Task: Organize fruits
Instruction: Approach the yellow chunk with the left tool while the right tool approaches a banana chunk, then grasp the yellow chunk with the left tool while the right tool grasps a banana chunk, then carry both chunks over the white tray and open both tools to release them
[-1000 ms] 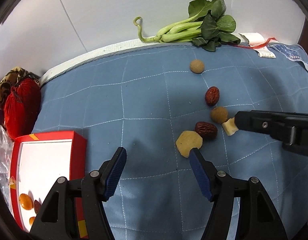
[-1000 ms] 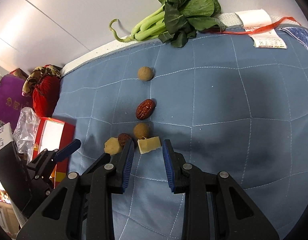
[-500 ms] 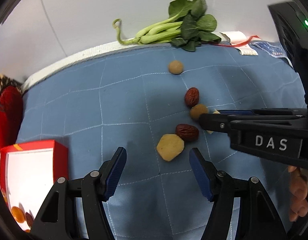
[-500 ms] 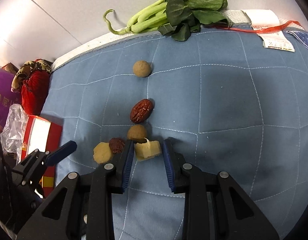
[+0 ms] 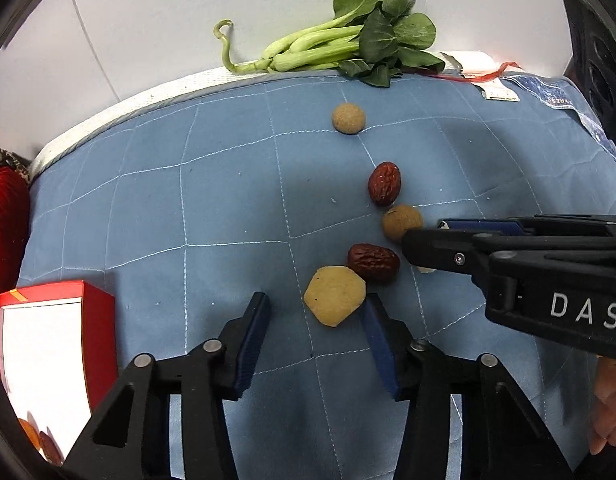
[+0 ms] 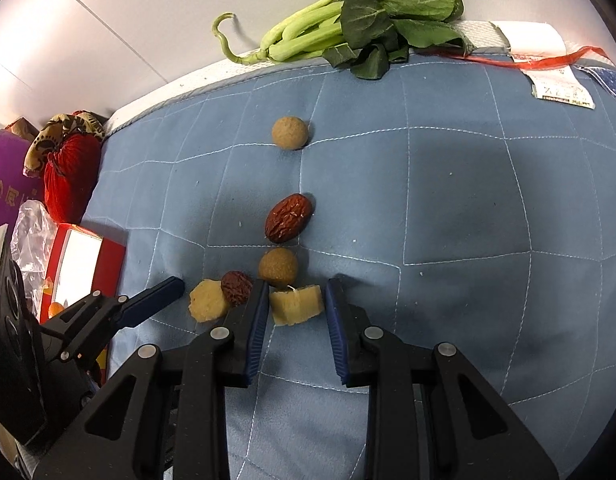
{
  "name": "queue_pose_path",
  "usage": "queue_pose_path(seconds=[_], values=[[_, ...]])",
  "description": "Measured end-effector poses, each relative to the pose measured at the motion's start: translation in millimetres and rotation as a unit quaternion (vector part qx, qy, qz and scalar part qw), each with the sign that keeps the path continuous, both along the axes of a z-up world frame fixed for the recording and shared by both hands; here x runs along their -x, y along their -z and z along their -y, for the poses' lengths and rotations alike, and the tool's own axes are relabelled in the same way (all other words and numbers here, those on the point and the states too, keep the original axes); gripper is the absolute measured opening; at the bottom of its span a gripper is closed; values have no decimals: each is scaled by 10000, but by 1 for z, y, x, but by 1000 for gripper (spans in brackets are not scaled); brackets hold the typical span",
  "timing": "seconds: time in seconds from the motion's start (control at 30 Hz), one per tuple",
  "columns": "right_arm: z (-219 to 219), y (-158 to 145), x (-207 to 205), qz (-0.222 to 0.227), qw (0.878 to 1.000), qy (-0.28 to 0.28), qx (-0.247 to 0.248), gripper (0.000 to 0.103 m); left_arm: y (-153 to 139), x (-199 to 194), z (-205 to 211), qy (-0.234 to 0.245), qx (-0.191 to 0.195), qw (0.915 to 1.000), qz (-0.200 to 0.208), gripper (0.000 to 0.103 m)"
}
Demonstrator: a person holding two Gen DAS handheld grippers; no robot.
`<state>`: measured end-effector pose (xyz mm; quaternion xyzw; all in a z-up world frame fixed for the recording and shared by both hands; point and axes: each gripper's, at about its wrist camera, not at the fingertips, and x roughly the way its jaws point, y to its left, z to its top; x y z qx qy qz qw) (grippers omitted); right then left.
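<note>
Black grippers [image 5: 313,312] [image 6: 294,304] angled down over fruit.

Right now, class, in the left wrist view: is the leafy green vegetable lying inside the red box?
No: the leafy green vegetable lies at the far edge of the blue quilt, well away from the red box.

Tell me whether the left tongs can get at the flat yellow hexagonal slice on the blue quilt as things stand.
Probably yes. The flat yellow hexagonal slice already lies between the left tongs, which have just been closing, with one pad close and the other clear. The wrinkled dark red date touches its far edge and might get nudged.
</note>
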<state>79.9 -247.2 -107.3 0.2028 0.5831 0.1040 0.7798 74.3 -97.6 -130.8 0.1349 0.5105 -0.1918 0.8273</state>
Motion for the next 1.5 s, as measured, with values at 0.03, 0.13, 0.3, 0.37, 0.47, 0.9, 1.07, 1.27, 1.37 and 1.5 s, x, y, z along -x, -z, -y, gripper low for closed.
queue_pose_path(seconds=[0.03,0.13,0.3,0.37,0.47,0.9,1.07,1.27,1.37,1.5], values=[[0,0,0,-9,10000,0,3,27,0,1,1,27,-19,10000,28,45],[-3,0,1,-13,9999,-65,75,27,0,2,5,114,-54,9999,87,38],[-3,-2,1,-1,10000,-49,55,26,-2,3,8,169,-10,9998,103,29],[-2,-4,2,18,10000,-42,39,26,-2,3,7,146,26,9998,101,29],[1,-8,3,55,10000,-48,-40,26,-6,2,4,53,132,9999,66,29],[-21,-45,13,613,9959,-302,-589,26,-66,24,-60,-774,229,9934,814,29],[-57,-60,16,948,9902,-623,-814,26,-84,38,-101,-1308,-85,9835,1247,29],[-128,-76,24,1421,9769,-1295,-934,26,-97,44,-156,-2050,-377,9654,1565,29],[-159,-78,31,1609,9695,-1612,-904,26,-101,47,-182,-2367,-527,9555,1678,29],[-184,-73,41,1708,9631,-1927,-778,26,-100,49,-205,-2616,-615,9488,1663,29]])
